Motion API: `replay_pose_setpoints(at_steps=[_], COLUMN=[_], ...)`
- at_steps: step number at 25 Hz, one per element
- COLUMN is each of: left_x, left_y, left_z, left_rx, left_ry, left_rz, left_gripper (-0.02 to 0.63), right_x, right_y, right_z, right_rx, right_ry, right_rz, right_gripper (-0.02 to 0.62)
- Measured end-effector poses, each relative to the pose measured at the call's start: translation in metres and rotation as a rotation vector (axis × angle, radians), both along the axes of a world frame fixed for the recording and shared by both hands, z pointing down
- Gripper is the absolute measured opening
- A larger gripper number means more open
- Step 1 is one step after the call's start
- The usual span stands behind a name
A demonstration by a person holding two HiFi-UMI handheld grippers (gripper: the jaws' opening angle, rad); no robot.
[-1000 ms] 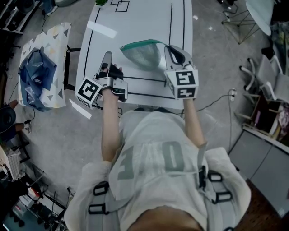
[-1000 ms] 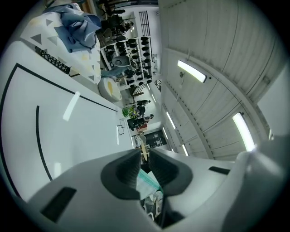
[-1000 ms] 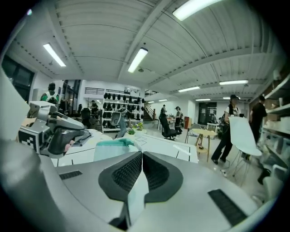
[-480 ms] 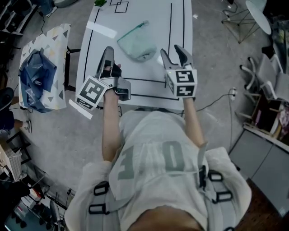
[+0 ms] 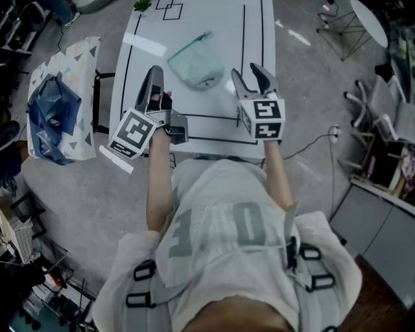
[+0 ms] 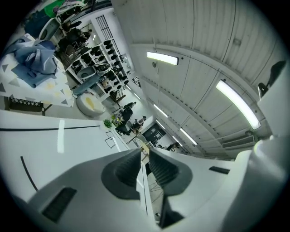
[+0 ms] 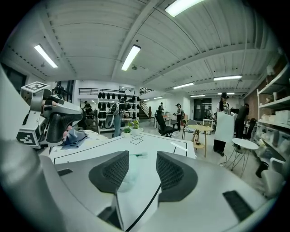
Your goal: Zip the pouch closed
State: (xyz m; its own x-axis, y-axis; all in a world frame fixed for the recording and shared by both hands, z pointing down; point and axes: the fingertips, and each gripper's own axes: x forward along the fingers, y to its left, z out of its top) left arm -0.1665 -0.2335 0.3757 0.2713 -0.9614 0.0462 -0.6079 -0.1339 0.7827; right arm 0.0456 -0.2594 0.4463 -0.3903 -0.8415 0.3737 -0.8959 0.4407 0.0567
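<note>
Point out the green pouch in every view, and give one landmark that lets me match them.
Head view: the pouch lies upper centre, on the white table.
Left gripper view: not in it.
Right gripper view: the pouch shows low centre, beyond the gap between the jaws.
Shared landmark: the black square outlines at the table's far end.

The pouch (image 5: pixel 192 65), a second ago pinched and lifted off the table (image 5: pixel 253 39) by the right gripper (image 5: pixel 246 71), now lies flat on it, those jaws having just opened, empty, while the left gripper (image 5: pixel 154 70) is rolled and slightly higher.
</note>
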Motion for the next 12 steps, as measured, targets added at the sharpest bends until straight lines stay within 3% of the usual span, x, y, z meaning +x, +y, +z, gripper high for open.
replay_pose_setpoints(at_steps=[3,12], left_x=[0.001,0.014], left_y=[0.000,0.007], left_z=[-0.004,-0.028], left_rx=[0.005,0.098], left_ry=[-0.123,-0.700], left_rz=[-0.007,-0.071], left_gripper=[0.040,0.011], right_x=[-0.005,-0.011], right_y=[0.001,0.013], right_z=[-0.018,-0.073], right_rx=[0.040,0.192], right_ry=[-0.015,-0.066], right_rz=[-0.021,-0.003], right_gripper=[0.179,0.018])
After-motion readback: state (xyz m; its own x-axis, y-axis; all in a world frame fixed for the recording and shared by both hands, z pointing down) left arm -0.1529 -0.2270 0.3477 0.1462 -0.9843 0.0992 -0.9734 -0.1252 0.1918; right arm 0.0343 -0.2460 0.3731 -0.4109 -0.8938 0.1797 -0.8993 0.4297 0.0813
